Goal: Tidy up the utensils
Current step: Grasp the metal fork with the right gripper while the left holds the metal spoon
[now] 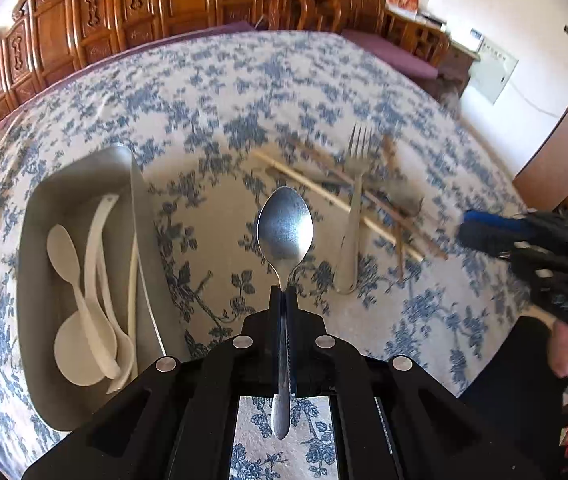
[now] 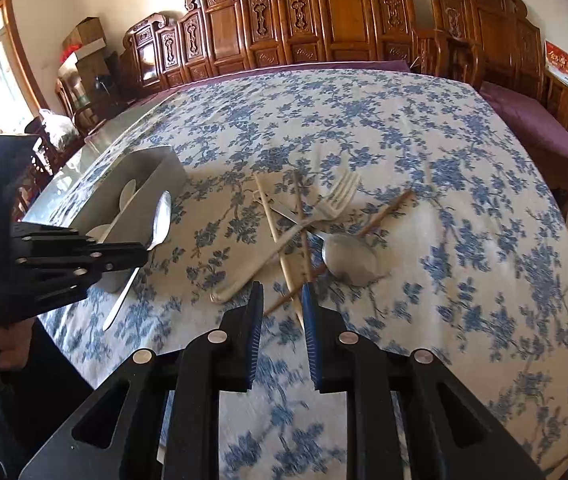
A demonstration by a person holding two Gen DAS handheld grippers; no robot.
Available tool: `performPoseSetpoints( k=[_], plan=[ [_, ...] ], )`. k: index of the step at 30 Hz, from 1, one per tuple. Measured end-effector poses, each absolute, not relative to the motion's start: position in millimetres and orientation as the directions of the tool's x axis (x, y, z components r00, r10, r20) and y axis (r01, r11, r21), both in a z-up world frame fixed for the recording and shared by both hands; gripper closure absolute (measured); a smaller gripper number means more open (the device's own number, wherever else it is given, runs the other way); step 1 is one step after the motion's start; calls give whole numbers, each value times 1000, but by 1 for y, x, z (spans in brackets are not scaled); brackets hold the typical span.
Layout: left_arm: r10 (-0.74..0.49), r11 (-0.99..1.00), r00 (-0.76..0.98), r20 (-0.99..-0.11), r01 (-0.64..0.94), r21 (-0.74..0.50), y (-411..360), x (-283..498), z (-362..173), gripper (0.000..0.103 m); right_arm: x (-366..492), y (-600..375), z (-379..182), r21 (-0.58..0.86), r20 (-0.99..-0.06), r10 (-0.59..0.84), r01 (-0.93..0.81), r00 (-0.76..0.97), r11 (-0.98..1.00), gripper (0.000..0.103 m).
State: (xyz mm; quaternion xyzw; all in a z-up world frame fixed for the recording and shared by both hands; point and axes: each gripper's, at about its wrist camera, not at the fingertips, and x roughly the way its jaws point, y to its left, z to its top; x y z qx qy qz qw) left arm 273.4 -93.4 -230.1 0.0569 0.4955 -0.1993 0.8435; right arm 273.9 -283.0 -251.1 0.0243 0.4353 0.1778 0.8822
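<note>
Steel spoon (image 1: 285, 229) between closed jaws

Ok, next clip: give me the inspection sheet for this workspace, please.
Surface: table under a blue-floral cloth.
Job's things: grey tray holding white plastic spoons; metal spoon held above the cloth.
Clutter: loose pile of fork, chopsticks and a second metal spoon, crossing one another.
Grippers: left gripper shut on the metal spoon's handle; right gripper open, over the near end of the pile.
Cables: nothing seen.
Surroundings: carved wooden furniture, purple-cushioned bench.
</note>
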Motion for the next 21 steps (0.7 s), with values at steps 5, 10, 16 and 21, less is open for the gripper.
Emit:
performPoseSetpoints(
  k=[5, 10, 16, 21],
  plan=[
    [-314, 914, 450, -836, 382, -138, -86, 274, -213, 102, 299, -270, -258, 229, -752, 338, -257, 566, 939, 71],
    [-331, 913, 475, -815, 380, -150, -79, 275, -198, 102, 326, -264, -264, 266, -757, 334, -202, 561, 943, 70],
    [-344, 911, 496, -797, 381, -156, -75, 277, -188, 102, 352, -256, -271, 207, -797, 238, -120, 555, 971, 70],
    [-360, 908, 501, -787, 381, -173, -71, 277, -185, 102, 366, -249, -283, 140, -832, 159, -77, 531, 987, 70]
  ],
)
